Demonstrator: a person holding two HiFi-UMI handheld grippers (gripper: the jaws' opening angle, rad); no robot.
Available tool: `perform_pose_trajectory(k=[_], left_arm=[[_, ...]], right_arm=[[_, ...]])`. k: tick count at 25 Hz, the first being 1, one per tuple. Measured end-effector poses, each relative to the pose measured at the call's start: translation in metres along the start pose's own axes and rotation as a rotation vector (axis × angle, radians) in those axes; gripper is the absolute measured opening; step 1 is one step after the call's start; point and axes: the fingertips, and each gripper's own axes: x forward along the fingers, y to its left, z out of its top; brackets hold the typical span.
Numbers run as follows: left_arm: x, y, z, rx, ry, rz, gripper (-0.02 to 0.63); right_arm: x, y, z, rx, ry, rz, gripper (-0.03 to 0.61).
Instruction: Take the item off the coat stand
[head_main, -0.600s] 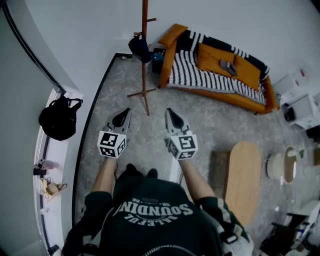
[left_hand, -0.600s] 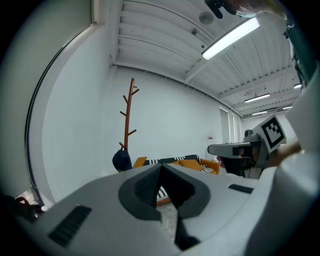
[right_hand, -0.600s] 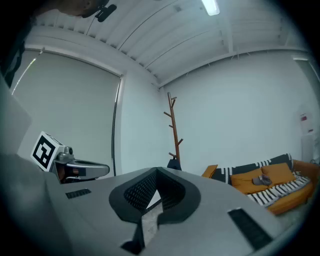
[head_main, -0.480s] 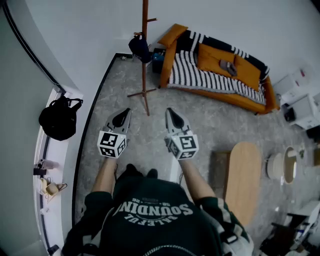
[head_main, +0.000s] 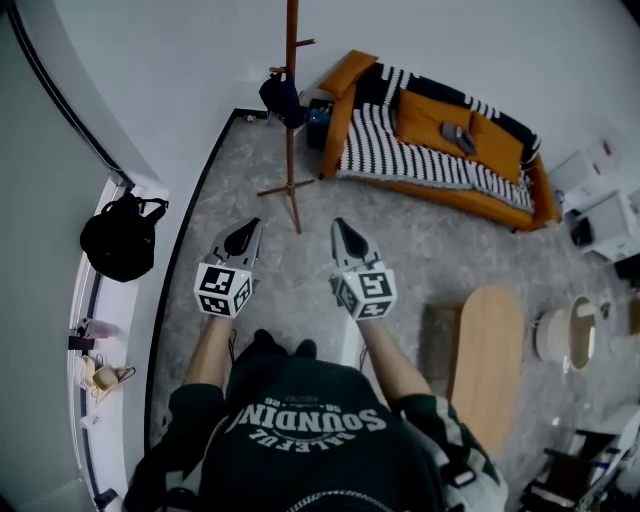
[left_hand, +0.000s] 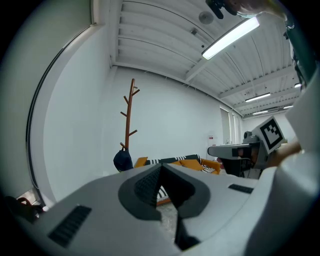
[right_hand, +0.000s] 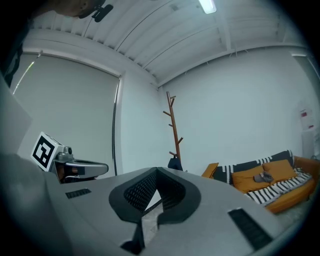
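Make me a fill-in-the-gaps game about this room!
In the head view, the coat stand is ____ of the sofa.
The sofa's blanket has black and white ____.
The left gripper and right gripper both have ____ jaws.
The dark item hangs on the stand; ____ gripper touches it.
Missing words: left; stripes; shut; neither.

A living room with white walls (head_main: 180, 60): an orange sofa (head_main: 338, 118) under a striped blanket (head_main: 400, 155), a wooden coat stand (head_main: 291, 120), a low wooden table (head_main: 488, 360), strip lights (left_hand: 231, 37) overhead.
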Motion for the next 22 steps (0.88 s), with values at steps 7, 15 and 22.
perform_pose_trajectory(k=[7,15,22], left_arm=[[0.004,-0.002,0.005,0.0,-0.003,0.011,0.001],[0.006,-0.013,0.01,0.002,-0.007,0.01,0.002],[0.021,-0.005,0.009,-0.005,-0.003,0.001,0.001]], right_arm=[[0.0,-0.004,0.0,0.011,-0.012,0.021,-0.002],[-0.006,-0.012,-0.002,0.013,-0.012,0.03,-0.002],[0.008,-0.014,0.002,0.017,0.0,0.025,-0.002]])
